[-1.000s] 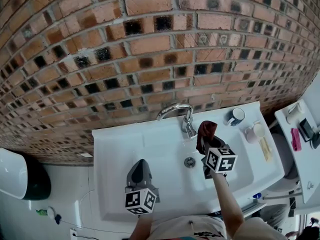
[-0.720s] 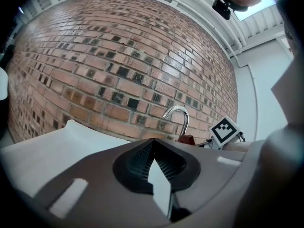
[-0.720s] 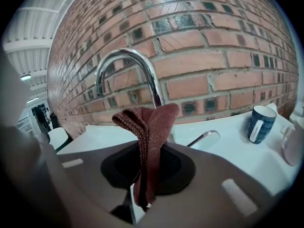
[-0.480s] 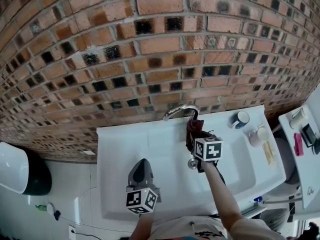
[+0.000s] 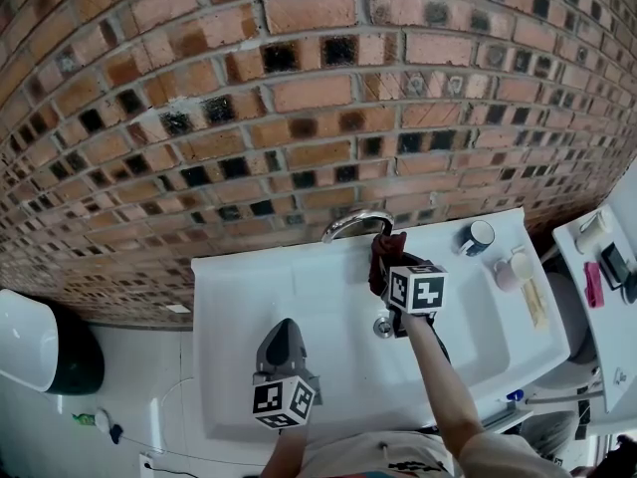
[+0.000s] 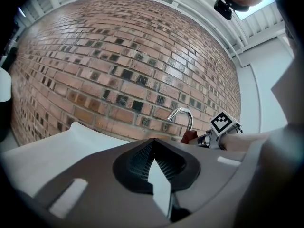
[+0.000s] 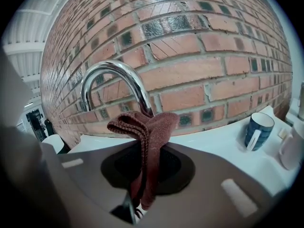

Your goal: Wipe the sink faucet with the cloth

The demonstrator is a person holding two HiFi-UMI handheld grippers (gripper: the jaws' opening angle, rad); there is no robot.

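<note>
Right tool (image 5: pixel 392 270) is clenched on the cloth (image 7: pixel 148 126). The dark red cloth is pinched between the jaws, with a folded bunch sticking out past the tips and a tail hanging down on the near side. Left tool (image 5: pixel 282 333) has its jaws together with nothing between them. It's parked low over the front of the sink (image 5: pixel 231 297), well apart from the right tool and doing no work.

Faucet (image 7: pixel 112 78) is straight ahead of the right tool's tips. The chrome stem rises just behind the cloth bunch, and the arch curves up and over to the tool's left. Cloth looks pressed to or right at the lower stem, but contact can't be confirmed from these views. Blue mug (image 7: pixel 259 127) sits off to the right tool's right on the sink ledge, clear of the path. Brick wall (image 5: pixel 299 98) is close behind the faucet.

Judged step: the wipe is just starting at the stem, with most of the faucet left to do.

To do it well:
- Keep the clench firm so the cloth doesn't slip out.
- Lead with the protruding bunch, not the jaw tips, so no hard part scrapes the chrome.
- Push the cloth lightly onto the stem, then slide up and follow the arch round to the spout end.
- Tilt the tool to keep the cloth flat on the curve.
- Cover the back side too, but there's little room between faucet and wall.
- Stay left of the mug on any sideways swing.
</note>
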